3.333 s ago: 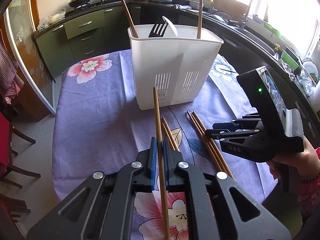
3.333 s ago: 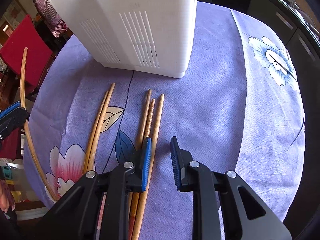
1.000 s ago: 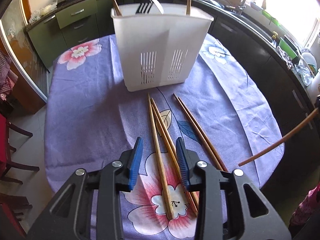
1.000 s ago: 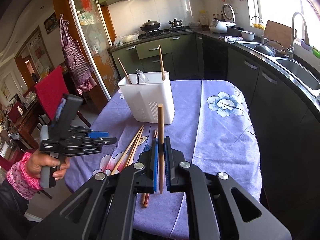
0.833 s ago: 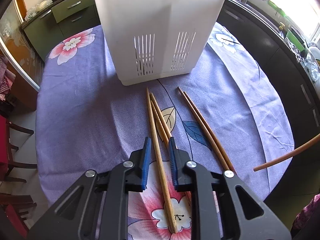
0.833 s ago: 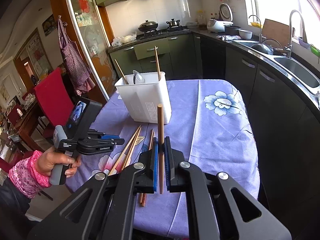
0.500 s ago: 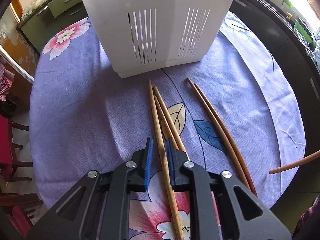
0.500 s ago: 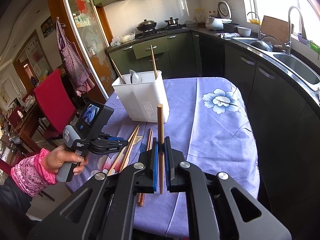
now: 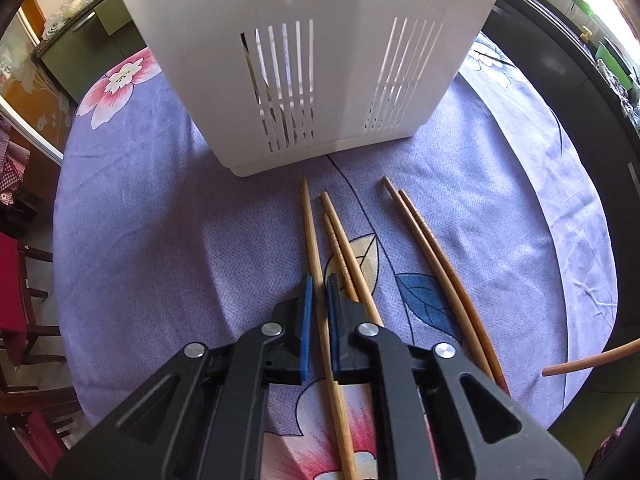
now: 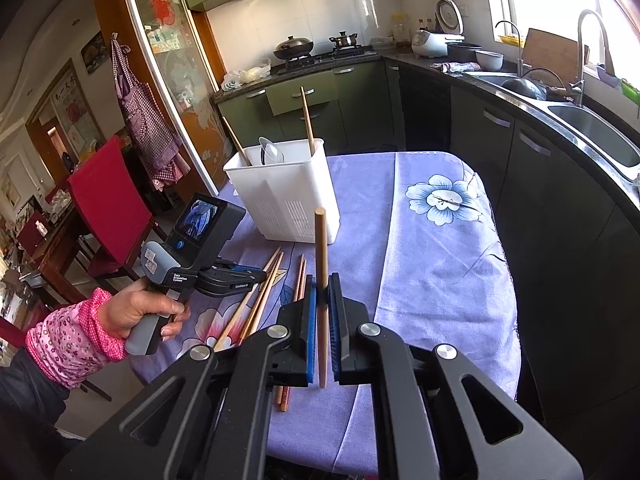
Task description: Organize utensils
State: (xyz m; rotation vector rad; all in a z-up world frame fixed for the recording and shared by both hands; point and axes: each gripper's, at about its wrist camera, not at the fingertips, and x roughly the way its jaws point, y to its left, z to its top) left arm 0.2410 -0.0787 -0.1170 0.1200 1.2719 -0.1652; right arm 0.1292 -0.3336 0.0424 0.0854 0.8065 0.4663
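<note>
A white slotted utensil holder [image 9: 320,60] stands on the purple flowered tablecloth [image 9: 160,240]. Several wooden chopsticks lie in front of it. My left gripper [image 9: 318,280] points steeply down and is shut on the leftmost pale chopstick [image 9: 310,232], which still lies on the cloth. Two more pale chopsticks [image 9: 344,248] lie just right of it, and a darker pair [image 9: 432,264] further right. My right gripper [image 10: 321,280] hovers over the table's near edge, shut on a brown chopstick [image 10: 320,240] that stands upright. The holder [image 10: 288,196] contains a spoon [image 10: 270,154] and two chopsticks.
A hand in a pink sleeve [image 10: 136,312] holds the left gripper [image 10: 256,276] at the table's left edge. Red chairs [image 10: 108,204] stand left of the table. Dark cabinets and a sink [image 10: 592,136] run along the right.
My left gripper sank toward the cloth, came nearer the holder, and its jaws closed from wide apart onto the leftmost chopstick. The right gripper kept its chopstick and stayed put.
</note>
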